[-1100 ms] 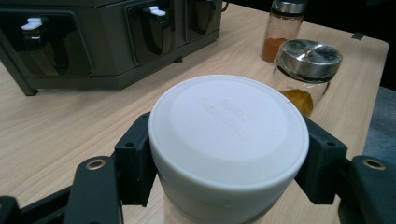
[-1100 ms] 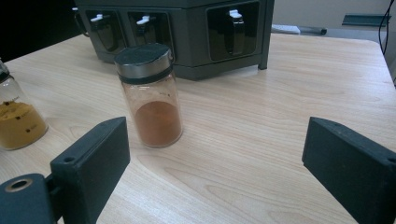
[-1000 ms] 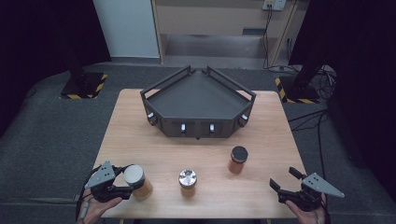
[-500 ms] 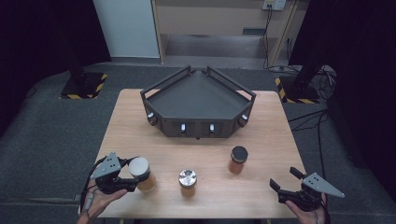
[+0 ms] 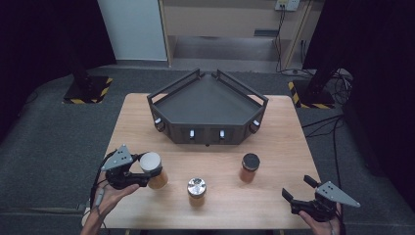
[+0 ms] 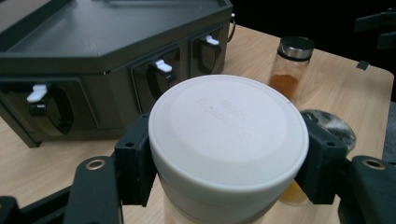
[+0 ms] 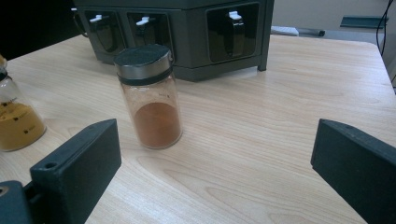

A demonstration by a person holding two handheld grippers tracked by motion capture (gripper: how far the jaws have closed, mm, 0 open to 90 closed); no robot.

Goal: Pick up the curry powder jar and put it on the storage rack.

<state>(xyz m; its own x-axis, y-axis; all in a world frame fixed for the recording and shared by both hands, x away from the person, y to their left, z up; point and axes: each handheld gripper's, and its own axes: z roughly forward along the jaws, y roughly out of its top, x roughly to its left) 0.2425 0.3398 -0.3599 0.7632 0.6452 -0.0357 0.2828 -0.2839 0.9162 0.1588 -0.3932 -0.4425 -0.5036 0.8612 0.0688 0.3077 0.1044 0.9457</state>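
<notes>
Two jaws of the left gripper [image 5: 143, 172] pinch the white-lidded jar [image 5: 152, 170], now lifted; right gripper [image 5: 299, 192] jaws have just spread, empty, facing the black-lidded jar [image 7: 149, 95].

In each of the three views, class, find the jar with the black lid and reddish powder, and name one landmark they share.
High view: the black-lidded jar stands right of centre, in front of the dark tray.
Left gripper view: it stands at upper right, beyond the white-lidded jar.
Right gripper view: it stands left of centre, ahead of the jaws.
Shared landmark: the dark tray with white clips.
</notes>
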